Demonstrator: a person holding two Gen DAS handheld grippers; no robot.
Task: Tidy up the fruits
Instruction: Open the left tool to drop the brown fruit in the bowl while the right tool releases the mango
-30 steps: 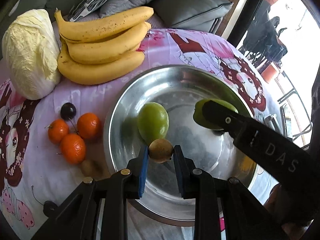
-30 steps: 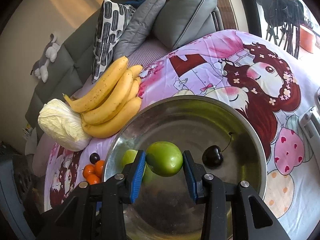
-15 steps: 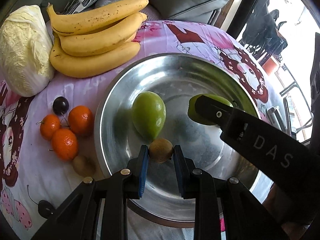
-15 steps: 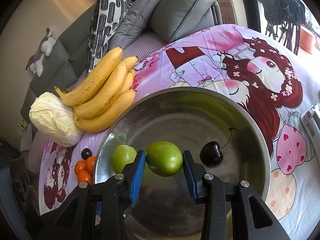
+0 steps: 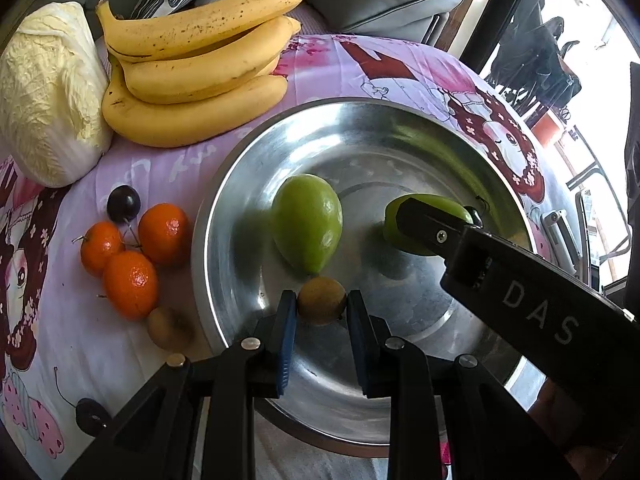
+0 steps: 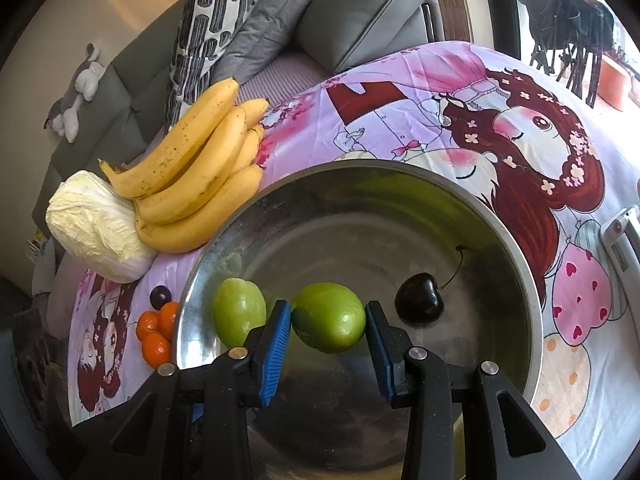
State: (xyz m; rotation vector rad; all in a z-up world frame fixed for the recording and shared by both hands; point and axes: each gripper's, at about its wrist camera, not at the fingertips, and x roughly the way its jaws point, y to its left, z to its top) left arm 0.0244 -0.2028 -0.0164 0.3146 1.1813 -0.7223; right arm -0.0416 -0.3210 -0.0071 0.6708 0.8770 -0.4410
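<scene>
The left gripper (image 5: 321, 307) is pinching a small brown kiwi (image 5: 321, 300) over the near side of the metal bowl (image 5: 224, 208). The right gripper (image 6: 328, 322), marked "DAS", is squeezing a green fruit (image 6: 329, 317) inside the bowl.

Lighting: bright daylight from the window side at upper right, blown out to white in the left wrist view. Glare: broad pale reflections on the round stainless-steel basin (image 5: 224, 200), with green tints mirrored on its far wall (image 6: 420, 192). Shadows: soft, falling leftward beside the pointed green fruit (image 5: 308, 222) and under the bunch of yellow bananas (image 5: 196, 68). Dim zone: grey sofa cushions (image 6: 360, 12) and a warm patch on the beige wall. Distortion: strong fisheye bending, black vignette at corners. Focus: sharp centrally, slightly soft toward the rims.
</scene>
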